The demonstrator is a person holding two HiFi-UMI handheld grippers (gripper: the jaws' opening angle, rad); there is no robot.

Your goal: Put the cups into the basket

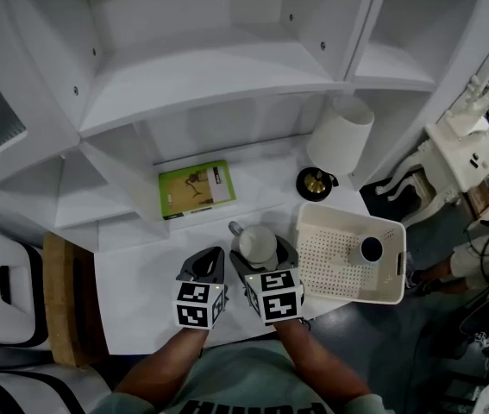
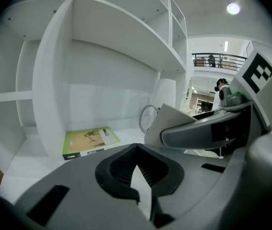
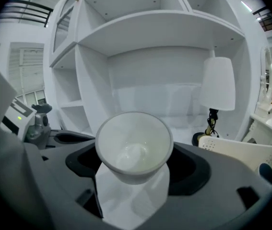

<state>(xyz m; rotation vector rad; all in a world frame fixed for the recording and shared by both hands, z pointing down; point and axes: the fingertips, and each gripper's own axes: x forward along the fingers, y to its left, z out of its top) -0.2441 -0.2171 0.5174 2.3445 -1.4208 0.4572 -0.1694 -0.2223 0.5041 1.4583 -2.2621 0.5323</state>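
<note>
A white cup (image 1: pixel 256 241) with a handle sits between the jaws of my right gripper (image 1: pixel 261 252), which is shut on it just above the white desk. In the right gripper view the white cup (image 3: pixel 134 148) stands upright with its mouth open toward the camera, and it is empty. A white perforated basket (image 1: pixel 323 264) stands right of it and holds a dark cup (image 1: pixel 371 249). My left gripper (image 1: pixel 206 267) rests just left of the white cup, shut and empty, as the left gripper view also shows (image 2: pixel 136 170).
A green book (image 1: pixel 196 188) lies flat at the back of the desk under the white shelves. A white lamp (image 1: pixel 341 140) on a black base (image 1: pixel 316 183) stands behind the basket. A white dresser (image 1: pixel 470 149) and a seated person (image 1: pixel 477 257) are at the right.
</note>
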